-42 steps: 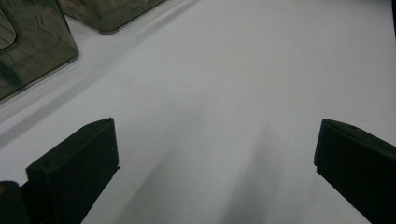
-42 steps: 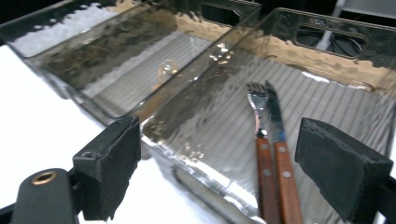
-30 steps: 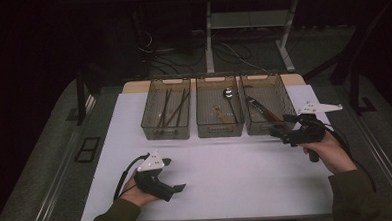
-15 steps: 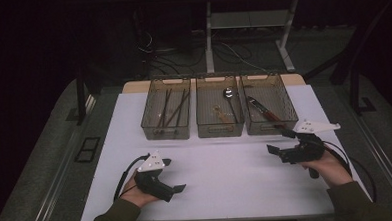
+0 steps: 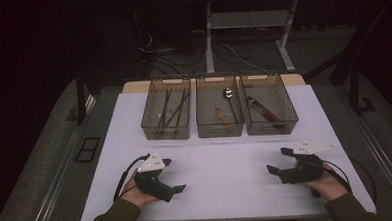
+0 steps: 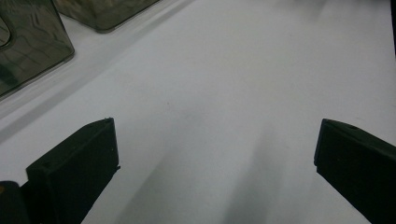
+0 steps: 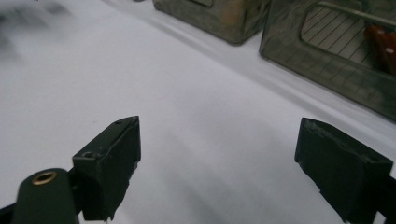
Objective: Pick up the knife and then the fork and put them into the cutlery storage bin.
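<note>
On the white table top point(image 5: 221, 162) my left gripper point(image 5: 173, 175) rests at the front left in a hand, open, with nothing between its jaws. In the left gripper view that gripper point(image 6: 215, 144) has its black jaws wide apart over bare white surface. My right gripper point(image 5: 278, 160) sits at the front right, held low in the other hand, open and empty. The right gripper view has my right gripper point(image 7: 217, 144) pointing across the white surface toward the bins.
Three smoky see-through bins stand side by side at the back. The left bin point(image 5: 166, 133) holds thin dark sticks. A spoon point(image 5: 228, 94) lies in the middle bin point(image 5: 220, 131). The right bin point(image 5: 272, 129) point(image 7: 336, 60) holds a red-handled knife point(image 5: 261, 109).
My right gripper has come back from beside the right bin toward the table's front edge and sunk lower, still open. The left gripper has kept still.
</note>
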Motion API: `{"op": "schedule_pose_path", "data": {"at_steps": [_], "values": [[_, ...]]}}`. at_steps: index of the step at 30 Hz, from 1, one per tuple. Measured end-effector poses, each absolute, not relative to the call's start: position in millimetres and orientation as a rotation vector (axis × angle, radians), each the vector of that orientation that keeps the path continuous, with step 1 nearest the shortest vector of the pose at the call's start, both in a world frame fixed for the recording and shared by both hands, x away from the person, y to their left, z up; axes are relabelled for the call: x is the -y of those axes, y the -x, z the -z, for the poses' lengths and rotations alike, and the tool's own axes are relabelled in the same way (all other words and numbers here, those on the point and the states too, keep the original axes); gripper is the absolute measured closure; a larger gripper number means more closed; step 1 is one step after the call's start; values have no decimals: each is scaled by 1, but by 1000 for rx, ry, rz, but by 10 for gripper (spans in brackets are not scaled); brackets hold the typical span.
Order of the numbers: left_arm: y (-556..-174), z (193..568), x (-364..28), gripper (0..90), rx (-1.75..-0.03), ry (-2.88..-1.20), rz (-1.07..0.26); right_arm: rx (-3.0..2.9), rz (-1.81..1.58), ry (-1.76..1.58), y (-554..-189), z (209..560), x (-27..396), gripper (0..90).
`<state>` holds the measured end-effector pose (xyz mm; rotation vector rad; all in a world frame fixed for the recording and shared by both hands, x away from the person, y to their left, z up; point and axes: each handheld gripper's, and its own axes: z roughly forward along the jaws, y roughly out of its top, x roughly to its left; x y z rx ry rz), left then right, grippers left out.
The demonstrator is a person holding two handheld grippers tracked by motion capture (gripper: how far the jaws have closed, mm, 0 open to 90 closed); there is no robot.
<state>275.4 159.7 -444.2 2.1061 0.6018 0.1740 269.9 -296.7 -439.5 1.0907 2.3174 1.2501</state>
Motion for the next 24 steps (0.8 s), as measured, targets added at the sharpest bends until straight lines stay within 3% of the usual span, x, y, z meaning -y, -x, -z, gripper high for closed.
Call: {"op": "schedule_pose_path", "data": {"at_steps": [24], "values": [[-274, 445, -159, 0, -592, -2112, -170, -2323, -1250, -1062, -255, 448, 282, 144]]}}
